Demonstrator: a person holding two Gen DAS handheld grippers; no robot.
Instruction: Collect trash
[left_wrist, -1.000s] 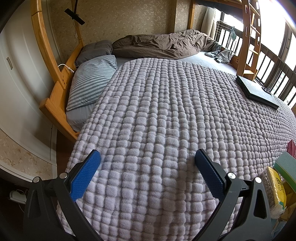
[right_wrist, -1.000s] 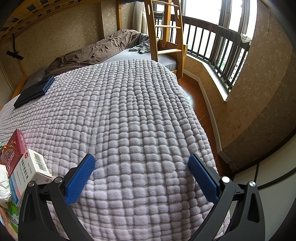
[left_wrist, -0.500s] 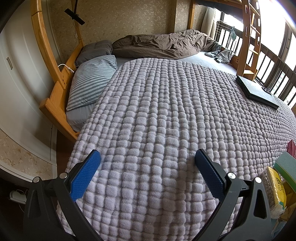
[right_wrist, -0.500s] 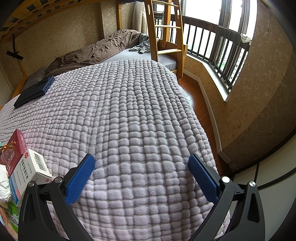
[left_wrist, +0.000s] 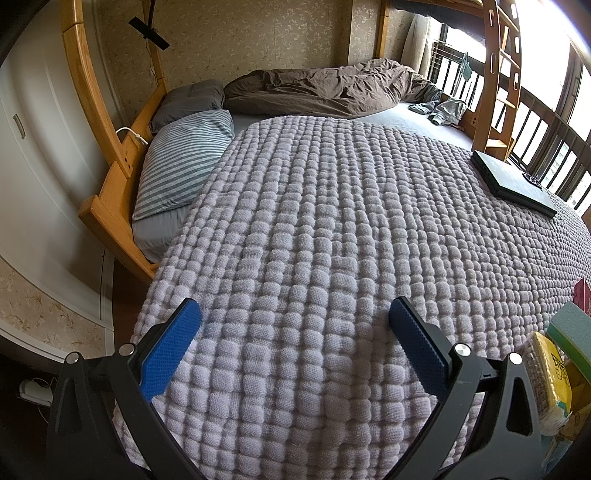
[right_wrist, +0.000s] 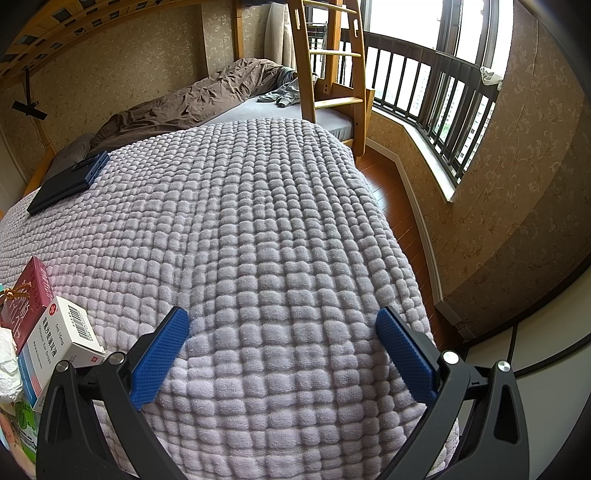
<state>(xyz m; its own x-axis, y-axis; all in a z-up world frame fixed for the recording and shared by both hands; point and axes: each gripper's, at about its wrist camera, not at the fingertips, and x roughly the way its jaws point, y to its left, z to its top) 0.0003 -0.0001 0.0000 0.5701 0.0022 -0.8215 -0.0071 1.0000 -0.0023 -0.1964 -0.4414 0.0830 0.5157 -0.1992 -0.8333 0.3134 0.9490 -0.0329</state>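
Trash lies in a pile at the near edge of a lilac quilted blanket (left_wrist: 332, 221). In the right wrist view, a white medicine box (right_wrist: 62, 339) and a dark red box (right_wrist: 27, 291) sit at the lower left, with crumpled white paper (right_wrist: 7, 365) beside them. In the left wrist view, a yellow packet (left_wrist: 550, 373), a teal box (left_wrist: 572, 336) and the red box's corner (left_wrist: 583, 301) show at the lower right. My left gripper (left_wrist: 293, 325) is open over bare blanket, left of the pile. My right gripper (right_wrist: 282, 332) is open over bare blanket, right of the pile.
A dark flat laptop-like case (left_wrist: 513, 182) lies on the blanket further back. A striped pillow (left_wrist: 184, 162) and brown duvet (left_wrist: 317, 92) lie at the head. A wooden ladder (right_wrist: 332, 62) stands at the bed's far corner, with wood floor (right_wrist: 402, 206) and a railed window to the right.
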